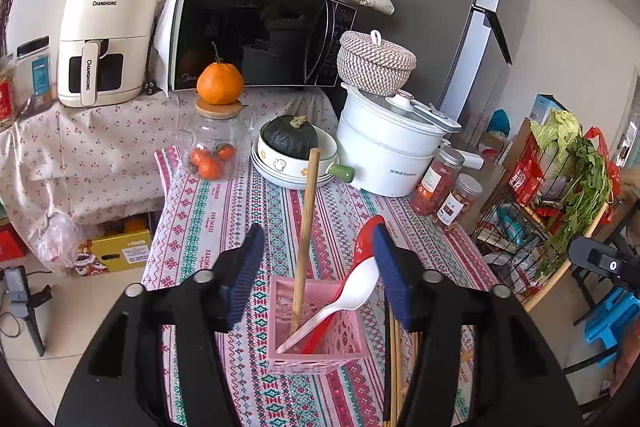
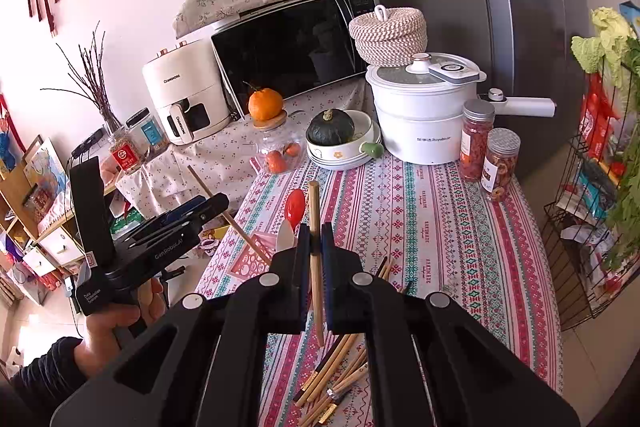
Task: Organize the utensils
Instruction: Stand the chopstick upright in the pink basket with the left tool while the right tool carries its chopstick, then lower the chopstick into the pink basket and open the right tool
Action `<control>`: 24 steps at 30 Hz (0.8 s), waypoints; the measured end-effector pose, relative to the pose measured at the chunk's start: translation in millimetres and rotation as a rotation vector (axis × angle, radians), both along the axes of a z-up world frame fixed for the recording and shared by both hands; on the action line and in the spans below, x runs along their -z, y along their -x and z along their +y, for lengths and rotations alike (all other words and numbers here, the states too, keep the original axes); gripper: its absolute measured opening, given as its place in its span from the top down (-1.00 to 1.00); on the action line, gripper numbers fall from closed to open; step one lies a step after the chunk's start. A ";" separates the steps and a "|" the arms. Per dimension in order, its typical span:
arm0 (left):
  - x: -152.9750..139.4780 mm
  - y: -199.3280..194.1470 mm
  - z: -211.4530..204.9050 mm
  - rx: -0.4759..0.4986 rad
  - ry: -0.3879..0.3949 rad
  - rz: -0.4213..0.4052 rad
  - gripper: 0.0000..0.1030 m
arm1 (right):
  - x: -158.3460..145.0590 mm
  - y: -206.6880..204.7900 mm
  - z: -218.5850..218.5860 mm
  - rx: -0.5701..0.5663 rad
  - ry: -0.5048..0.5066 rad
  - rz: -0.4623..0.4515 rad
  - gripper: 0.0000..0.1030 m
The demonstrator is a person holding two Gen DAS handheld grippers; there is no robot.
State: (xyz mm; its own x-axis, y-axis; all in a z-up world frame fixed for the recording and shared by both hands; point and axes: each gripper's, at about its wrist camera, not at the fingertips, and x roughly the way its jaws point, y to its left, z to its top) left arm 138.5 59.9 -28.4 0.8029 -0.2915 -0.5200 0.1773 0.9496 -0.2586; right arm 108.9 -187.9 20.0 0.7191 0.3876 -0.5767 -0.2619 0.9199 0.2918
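A pink slotted utensil holder (image 1: 316, 343) stands on the patterned tablecloth (image 1: 224, 211). A wooden chopstick (image 1: 306, 227), a white spoon (image 1: 352, 295) and a red spoon (image 1: 366, 239) lean in it. My left gripper (image 1: 318, 231) is open just above the holder, its blue pads either side of the chopstick without touching it. In the right wrist view my right gripper (image 2: 316, 227) is shut on another wooden chopstick (image 2: 317, 267), held nearly upright. The holder (image 2: 256, 247) and the left gripper (image 2: 212, 205) lie to its left. Several loose chopsticks (image 2: 340, 367) lie under my right gripper.
Behind the holder stand a glass jar of oranges (image 1: 214, 147), a bowl with a dark squash (image 1: 292, 155), a white electric pot (image 1: 384, 155) and two spice jars (image 1: 444, 187). A wire rack with greens (image 1: 560, 195) is at the right. A hand (image 2: 108, 323) grips the left tool.
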 end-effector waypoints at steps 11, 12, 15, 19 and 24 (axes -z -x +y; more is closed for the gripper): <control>-1.9 27.4 36.3 -0.025 0.091 0.128 -0.87 | -26.0 3.7 10.2 -0.014 -0.084 -0.089 0.89; -0.1 30.2 37.7 -0.029 0.074 0.136 -0.87 | -28.5 2.9 12.0 -0.015 -0.094 -0.098 0.89; 6.8 37.6 38.7 -0.030 0.012 0.163 -0.87 | -34.3 1.0 17.9 -0.011 -0.127 -0.129 0.89; 12.5 44.9 43.9 -0.057 -0.061 0.170 -0.87 | -36.9 -5.6 29.4 -0.005 -0.168 -0.168 0.89; 14.4 45.9 51.4 -0.067 -0.110 0.166 -0.86 | -23.8 -19.7 55.9 -0.013 -0.139 -0.178 0.89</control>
State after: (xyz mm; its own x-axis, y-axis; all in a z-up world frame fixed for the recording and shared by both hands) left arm 92.5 111.3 -42.8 0.7195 -0.1746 -0.6722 0.0762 0.9819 -0.1735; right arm 128.6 -132.0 43.8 0.7991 0.4650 -0.3811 -0.3326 0.8700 0.3640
